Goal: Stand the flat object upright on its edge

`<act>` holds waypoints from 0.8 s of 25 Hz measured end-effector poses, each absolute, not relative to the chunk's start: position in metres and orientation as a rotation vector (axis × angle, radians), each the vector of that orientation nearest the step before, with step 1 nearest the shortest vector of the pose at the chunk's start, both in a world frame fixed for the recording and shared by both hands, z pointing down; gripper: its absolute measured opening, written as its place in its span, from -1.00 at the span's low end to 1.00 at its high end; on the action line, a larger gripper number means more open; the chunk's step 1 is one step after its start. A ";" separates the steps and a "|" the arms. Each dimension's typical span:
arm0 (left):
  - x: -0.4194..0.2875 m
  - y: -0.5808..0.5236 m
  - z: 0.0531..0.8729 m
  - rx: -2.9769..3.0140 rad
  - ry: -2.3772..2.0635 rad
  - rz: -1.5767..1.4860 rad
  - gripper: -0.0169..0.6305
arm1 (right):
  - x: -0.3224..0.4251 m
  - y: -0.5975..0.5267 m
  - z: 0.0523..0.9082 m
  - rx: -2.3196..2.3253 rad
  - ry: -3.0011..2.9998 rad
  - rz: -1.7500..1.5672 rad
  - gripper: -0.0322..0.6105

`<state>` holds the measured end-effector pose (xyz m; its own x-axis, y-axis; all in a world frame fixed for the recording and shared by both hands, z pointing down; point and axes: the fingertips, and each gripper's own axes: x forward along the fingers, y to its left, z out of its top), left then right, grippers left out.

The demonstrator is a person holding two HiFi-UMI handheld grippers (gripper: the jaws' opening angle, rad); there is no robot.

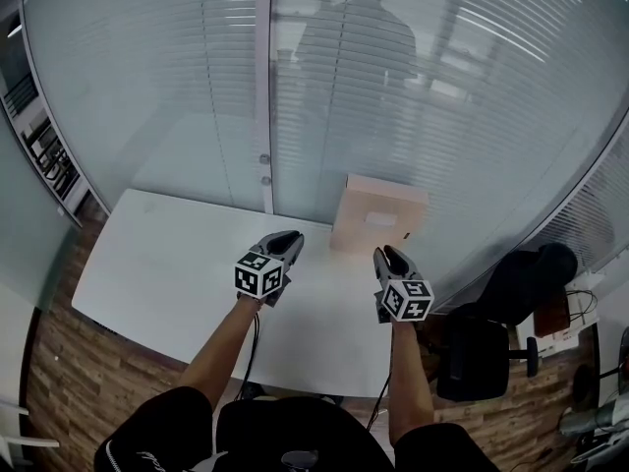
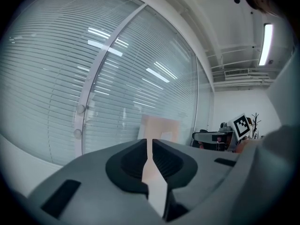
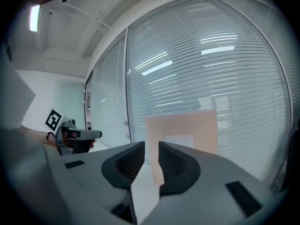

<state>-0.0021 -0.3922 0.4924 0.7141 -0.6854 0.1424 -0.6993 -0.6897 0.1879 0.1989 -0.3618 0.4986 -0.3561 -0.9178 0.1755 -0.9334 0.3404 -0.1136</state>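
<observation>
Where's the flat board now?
Head view: the flat board stands upright at the far edge of the table, by the glass wall, beyond the right tool.

The board (image 1: 378, 214) looks like matt tan cardboard, the table (image 1: 177, 273) smooth matt white, the floor (image 1: 54, 362) wood-grained, the wall (image 1: 442, 87) glossy glass.

A white bench (image 1: 157, 273) stands against a glass wall (image 1: 442, 96) backed by closed horizontal blinds, with two small round fittings (image 1: 264, 169) on its upright frame. Wood-plank floor (image 1: 54, 382) shows around the bench. A black office chair (image 1: 472, 357) sits at the right, with a dark bundle (image 1: 521, 278) just behind it. A strip light (image 2: 267, 43) glows overhead.
</observation>
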 end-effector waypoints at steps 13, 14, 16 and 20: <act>-0.017 -0.383 0.494 2.691 -1.144 0.073 -0.88 | 0.185 -0.357 0.508 1.731 -2.471 0.280 -0.83; -0.017 -0.383 0.494 2.690 -1.143 0.073 -0.88 | 0.184 -0.358 0.508 1.732 -2.467 0.282 -0.83; -0.018 -0.383 0.494 2.690 -1.143 0.071 -0.88 | 0.184 -0.359 0.509 1.737 -2.456 0.281 -0.83; -0.019 -0.382 0.490 2.695 -1.164 0.067 -0.88 | 0.185 -0.359 0.510 1.754 -2.433 0.295 -0.83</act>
<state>-0.0193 -0.3825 0.4899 0.6878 -0.7155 0.1223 -0.7248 -0.6679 0.1690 0.1850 -0.3594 0.5101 -0.3172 -0.9233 0.2166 -0.9483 0.3063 -0.0829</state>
